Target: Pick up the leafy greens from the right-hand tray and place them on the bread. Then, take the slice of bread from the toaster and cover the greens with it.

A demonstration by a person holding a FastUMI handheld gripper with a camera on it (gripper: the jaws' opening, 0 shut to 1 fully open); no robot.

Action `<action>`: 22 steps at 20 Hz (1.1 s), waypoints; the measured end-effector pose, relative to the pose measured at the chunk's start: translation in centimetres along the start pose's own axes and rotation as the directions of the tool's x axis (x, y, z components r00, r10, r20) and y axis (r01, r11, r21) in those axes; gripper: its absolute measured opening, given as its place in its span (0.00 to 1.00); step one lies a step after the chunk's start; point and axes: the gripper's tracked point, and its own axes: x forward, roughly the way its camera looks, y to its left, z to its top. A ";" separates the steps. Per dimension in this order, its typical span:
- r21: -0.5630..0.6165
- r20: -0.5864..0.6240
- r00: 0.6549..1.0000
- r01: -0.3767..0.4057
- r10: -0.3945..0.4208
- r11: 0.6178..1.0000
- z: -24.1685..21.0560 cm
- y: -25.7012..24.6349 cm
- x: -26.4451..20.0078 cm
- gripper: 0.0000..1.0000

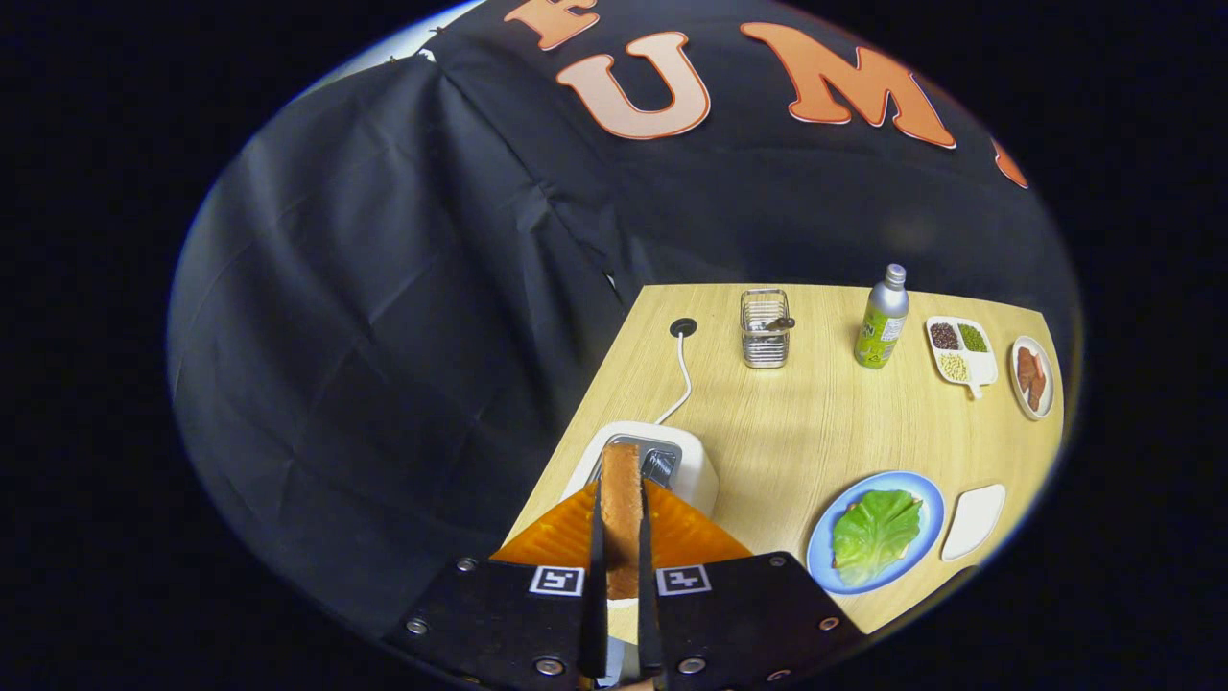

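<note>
So the fingers point(622, 576) are clamped on the slice of bread point(622, 509), one pressing each flat face, and it stands on edge right above the toaster point(662, 470) slot. I can't tell whether the bottom edge is clear of the slot. The leafy greens point(875, 533) are already lying on the blue plate point(825, 552), off to the toaster's right. I'd guess there's bread under them, but the leaf hides it.

For this step I'd lift straight up until the slice is fully out, then swing right and tip it flat before lowering, so it lands square on the leaf instead of shoving it off. Keep the squeeze gentle, since bread probably crumbles.

Other stuff, taking the toaster as the reference: the white tray point(974, 520) sits just past the plate, now bare. Toward the far side of the bench point(787, 422) are a wire basket point(765, 329), a bottle point(882, 319), a divided dish point(961, 350) and a small plate point(1033, 376). None of it looks to be in the path. The toaster's cord point(683, 369) runs away behind it.
</note>
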 end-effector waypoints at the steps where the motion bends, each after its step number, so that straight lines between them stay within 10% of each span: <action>1: -0.010 0.014 1.000 0.011 -0.011 1.000 -0.3 -0.8 -0.3 0.13; 22: 0.125 0.012 0.999 -0.036 0.034 0.992 -5.5 -14.4 -2.4 0.13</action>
